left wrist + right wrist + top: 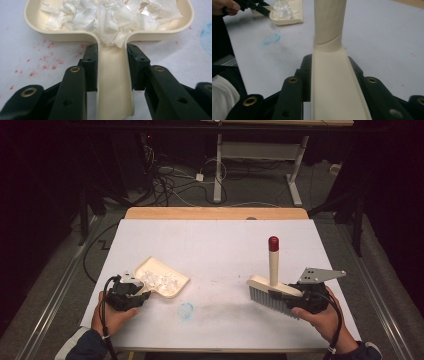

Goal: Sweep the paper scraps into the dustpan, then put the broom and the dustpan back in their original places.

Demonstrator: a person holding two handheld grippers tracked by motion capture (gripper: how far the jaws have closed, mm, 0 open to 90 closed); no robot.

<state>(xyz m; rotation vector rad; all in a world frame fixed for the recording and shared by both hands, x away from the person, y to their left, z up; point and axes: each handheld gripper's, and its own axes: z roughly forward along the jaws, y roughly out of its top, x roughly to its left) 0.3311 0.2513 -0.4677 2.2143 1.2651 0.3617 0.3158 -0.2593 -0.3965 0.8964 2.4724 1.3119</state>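
While your left gripper (131, 293) sits at the near left of the white table (215, 245), its jaws are pinched on the handle of the cream dustpan (162, 276); the left gripper view shows both black pads pressed against the handle's sides. That dustpan lies flat on the table just ahead of your left hand (112, 315), its tray full of white paper scraps (110, 17). Near the middle, a faint blue smudge (185, 310) marks the surface. On the right, your right gripper (295, 296) is clamped on the cream brush (272, 292), its bristles down at the table and its red-capped handle (273, 244) upright, well apart from the dustpan.
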